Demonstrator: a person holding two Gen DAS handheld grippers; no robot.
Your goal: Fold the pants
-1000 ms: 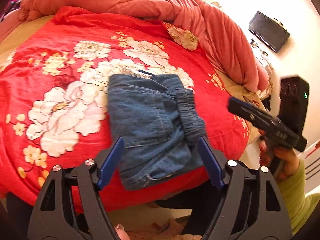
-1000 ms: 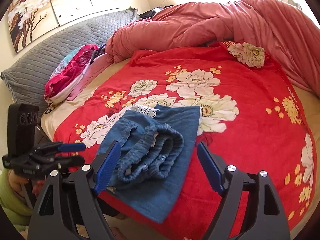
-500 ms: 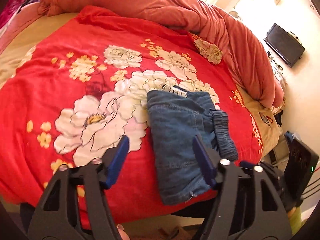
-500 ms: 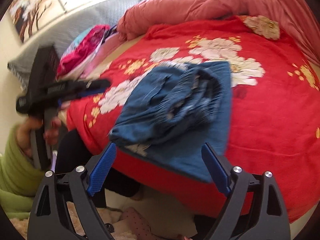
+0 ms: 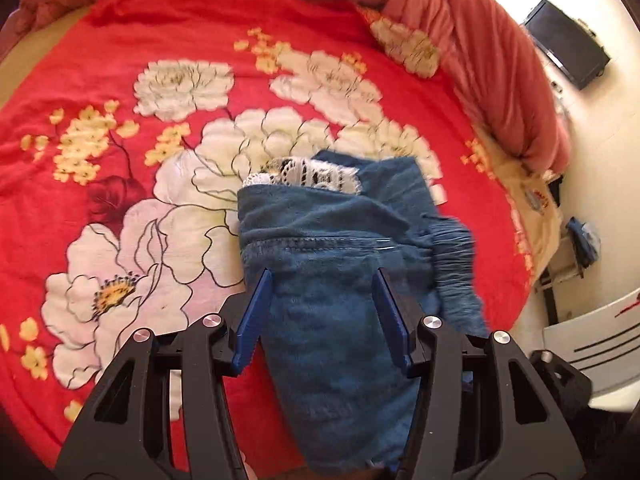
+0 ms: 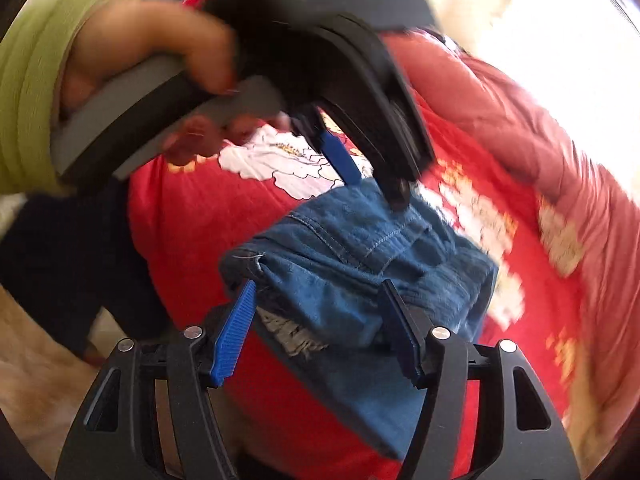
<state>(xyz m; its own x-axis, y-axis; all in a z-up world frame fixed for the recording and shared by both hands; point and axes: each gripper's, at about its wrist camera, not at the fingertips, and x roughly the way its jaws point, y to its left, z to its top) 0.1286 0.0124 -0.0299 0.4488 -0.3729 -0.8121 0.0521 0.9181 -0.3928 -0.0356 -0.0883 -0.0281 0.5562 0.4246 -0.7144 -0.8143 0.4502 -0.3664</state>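
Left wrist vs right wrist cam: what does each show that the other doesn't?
Left wrist only: white lace trim poking out at the pants' far end, a dark screen on the wall.

Right wrist only: the left gripper seen from outside, the hand holding it, a green sleeve.

Both: folded denim pants between the viewing gripper's blue pads, which have just been closing, on the red floral blanket, with a pink duvet behind.

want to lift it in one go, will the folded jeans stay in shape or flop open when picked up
The jeans will probably sag: the denim drapes softly over the bed edge. The layers look loose, with the elastic waistband bunched at one side, so the stack may slide apart. Lace trim pokes out and could slip free.
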